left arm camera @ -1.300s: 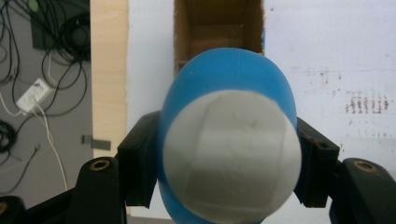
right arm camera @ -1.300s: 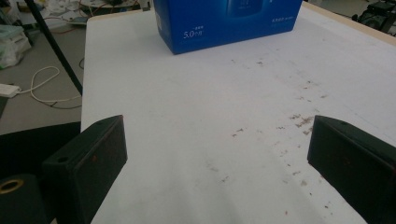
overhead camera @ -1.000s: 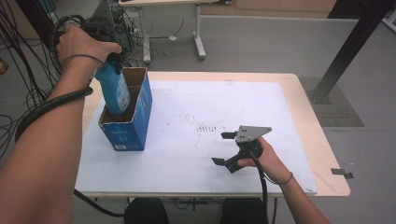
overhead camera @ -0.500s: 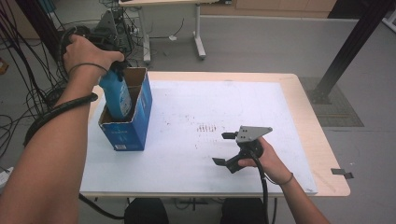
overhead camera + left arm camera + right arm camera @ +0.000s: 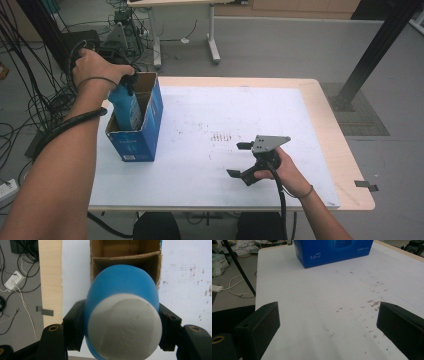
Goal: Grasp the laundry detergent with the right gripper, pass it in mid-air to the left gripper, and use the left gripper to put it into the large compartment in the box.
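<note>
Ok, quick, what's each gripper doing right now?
Left gripper: shut on the blue bottle, over the box.
Right gripper: open, holding nothing.

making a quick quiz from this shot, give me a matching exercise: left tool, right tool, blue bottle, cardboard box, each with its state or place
Things:
1. left tool
2. right tool
3. blue bottle
4. cardboard box

States or places:
A. open, nothing between its jaws
B. stands on the white mat, top open
C. shut on the bottle
D. partly down inside the box

Pairs: 1-C, 2-A, 3-D, 4-B
</note>
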Demonstrator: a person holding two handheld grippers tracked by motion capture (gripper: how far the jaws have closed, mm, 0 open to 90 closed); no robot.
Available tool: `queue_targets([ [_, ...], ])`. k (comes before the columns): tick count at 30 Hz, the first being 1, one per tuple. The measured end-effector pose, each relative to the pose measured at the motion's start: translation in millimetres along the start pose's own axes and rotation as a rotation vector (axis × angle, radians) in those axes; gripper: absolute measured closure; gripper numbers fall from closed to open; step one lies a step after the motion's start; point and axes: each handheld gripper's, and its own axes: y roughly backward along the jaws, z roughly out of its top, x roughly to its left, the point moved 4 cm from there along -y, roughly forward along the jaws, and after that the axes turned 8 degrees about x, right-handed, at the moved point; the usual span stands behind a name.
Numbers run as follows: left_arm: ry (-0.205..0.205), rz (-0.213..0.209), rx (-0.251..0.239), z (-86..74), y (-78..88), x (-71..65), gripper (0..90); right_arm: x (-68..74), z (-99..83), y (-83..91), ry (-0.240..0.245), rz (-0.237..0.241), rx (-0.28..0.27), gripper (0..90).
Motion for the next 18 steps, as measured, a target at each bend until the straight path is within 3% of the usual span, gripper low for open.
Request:
queue_targets([
  [18,0.006,-0.025,0.035,4.2,-29.3,3.0,37.0,-0.9,-0.5,-1.0,-0.003,0.007,0.001,4.8],
])
